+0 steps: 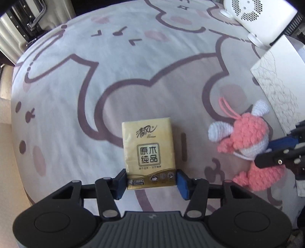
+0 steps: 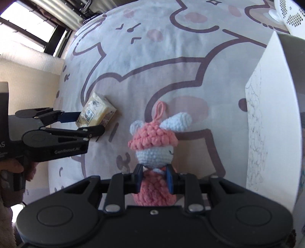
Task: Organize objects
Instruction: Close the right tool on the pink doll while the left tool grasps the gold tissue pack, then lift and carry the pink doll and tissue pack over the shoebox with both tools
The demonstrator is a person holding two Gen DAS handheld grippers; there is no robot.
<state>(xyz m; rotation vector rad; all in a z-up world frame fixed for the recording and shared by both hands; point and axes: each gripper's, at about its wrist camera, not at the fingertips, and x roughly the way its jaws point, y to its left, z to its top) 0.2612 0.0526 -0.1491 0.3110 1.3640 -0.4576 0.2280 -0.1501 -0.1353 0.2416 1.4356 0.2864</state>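
Left wrist view, tissue pack: I have the small golden-yellow plastic-wrapped pocket tissue pack (image 1: 149, 154) by its near end, the printed face up and its far end stretched out over the bed.
Left wrist view, left gripper: my left gripper (image 1: 151, 181) has its blue pads pressed to both side edges of the pack. I took the narrow sides, I judge, because the soft pack gives less there.
Left wrist view, bedspread: the pale grey bedspread with brown cartoon outlines and pink blotches (image 1: 76, 95) lies under everything; it is soft, so a side pinch suits better than scooping.
Left wrist view, doll: the pink and white crocheted doll with pale ears and a pink hanging loop (image 1: 246, 141) is off to the right, already in the other tongs.
Left wrist view, box: a white box with a scribbled line drawing on its side (image 1: 276, 89) stands at the right edge, near the doll; I take it for the likely place to put things.
Left wrist view, device: a white perforated device (image 1: 255, 13) sits at the far right corner.
Right wrist view, right gripper: my right gripper (image 2: 154, 180) is closed on the doll's pink lower body, head upright above the pads; holding it low keeps the head clear.
Right wrist view, pack: seen from here it tilts, one end raised off the cloth in the left tongs.
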